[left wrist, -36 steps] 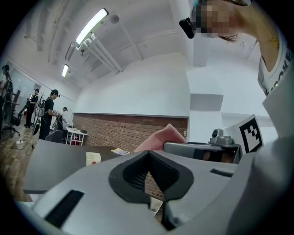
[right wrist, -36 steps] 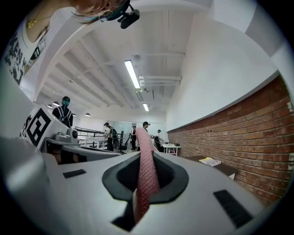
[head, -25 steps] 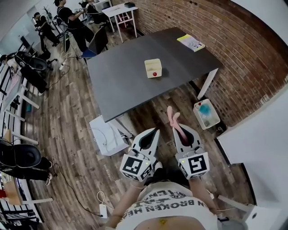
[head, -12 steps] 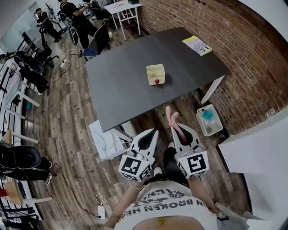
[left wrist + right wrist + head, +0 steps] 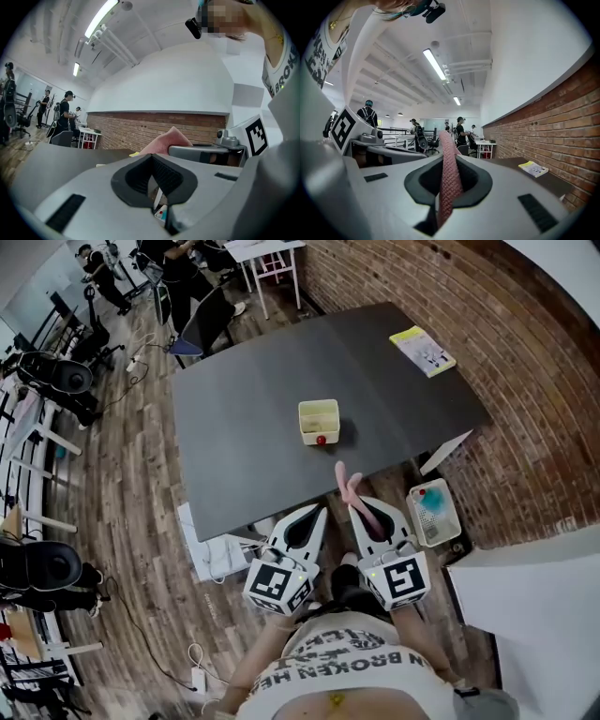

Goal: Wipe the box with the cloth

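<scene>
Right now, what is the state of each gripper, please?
The left gripper: closed, holding nothing.
The right gripper: closed on the pink cloth.

The cloth (image 5: 449, 178) is pink fabric with a coarse, pebbly weave, soft and matt. It is pinched between the smooth, pale grey plastic fingers (image 5: 520, 187) of the right gripper (image 5: 361, 507). The left gripper (image 5: 321, 510) has the same matt plastic shell, and black, finely ribbed, rubbery-looking pads (image 5: 165, 174) line the inner faces of its fingers. The tabletop (image 5: 244, 437) is dark grey, smooth and matt, without glare. The box (image 5: 309, 437) is cream with a dull finish, but its material cannot be told. The booklet (image 5: 422, 350) has a yellow paper cover. The wall (image 5: 525, 352) is rough red brick with pale mortar lines. The floor (image 5: 122, 512) is brown wood planks with visible grain.
</scene>
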`<state>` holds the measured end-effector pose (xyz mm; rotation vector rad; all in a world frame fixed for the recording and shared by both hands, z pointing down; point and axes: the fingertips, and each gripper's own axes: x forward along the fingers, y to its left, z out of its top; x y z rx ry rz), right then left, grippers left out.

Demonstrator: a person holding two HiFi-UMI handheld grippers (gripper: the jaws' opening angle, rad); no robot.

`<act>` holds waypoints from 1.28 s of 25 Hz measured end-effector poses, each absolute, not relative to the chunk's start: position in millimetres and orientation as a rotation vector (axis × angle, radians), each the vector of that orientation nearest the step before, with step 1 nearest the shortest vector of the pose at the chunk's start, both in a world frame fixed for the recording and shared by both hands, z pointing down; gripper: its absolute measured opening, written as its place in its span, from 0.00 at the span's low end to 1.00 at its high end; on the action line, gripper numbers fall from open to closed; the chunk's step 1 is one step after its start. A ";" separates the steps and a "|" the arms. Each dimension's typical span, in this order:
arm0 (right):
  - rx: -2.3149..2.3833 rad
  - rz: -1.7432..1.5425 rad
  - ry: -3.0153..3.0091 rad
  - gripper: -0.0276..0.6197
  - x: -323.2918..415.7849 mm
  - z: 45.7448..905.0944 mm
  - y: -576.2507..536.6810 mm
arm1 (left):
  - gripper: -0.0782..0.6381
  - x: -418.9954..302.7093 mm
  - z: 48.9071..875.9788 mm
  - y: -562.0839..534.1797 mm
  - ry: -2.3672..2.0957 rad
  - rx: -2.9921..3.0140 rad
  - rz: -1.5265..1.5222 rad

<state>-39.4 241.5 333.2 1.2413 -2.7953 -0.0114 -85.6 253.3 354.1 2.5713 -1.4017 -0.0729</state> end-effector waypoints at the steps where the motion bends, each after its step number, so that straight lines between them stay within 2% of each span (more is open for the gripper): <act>1: 1.229 -0.017 -2.799 0.07 -37.1 332.8 232.0 | 0.10 -83.2 355.0 243.8 -1.412 2.559 -0.075; 11: 1.127 -0.003 -2.851 0.07 -21.1 331.6 178.3 | 0.10 -63.0 351.7 191.5 -1.517 2.522 -0.066; 21: 1.184 -0.010 -2.805 0.07 -17.3 337.5 133.3 | 0.10 -78.6 358.6 150.6 -1.516 2.516 -0.030; 32: 1.261 0.044 -2.767 0.07 -52.6 345.6 55.0 | 0.10 -99.6 365.5 72.5 -1.387 2.574 -0.015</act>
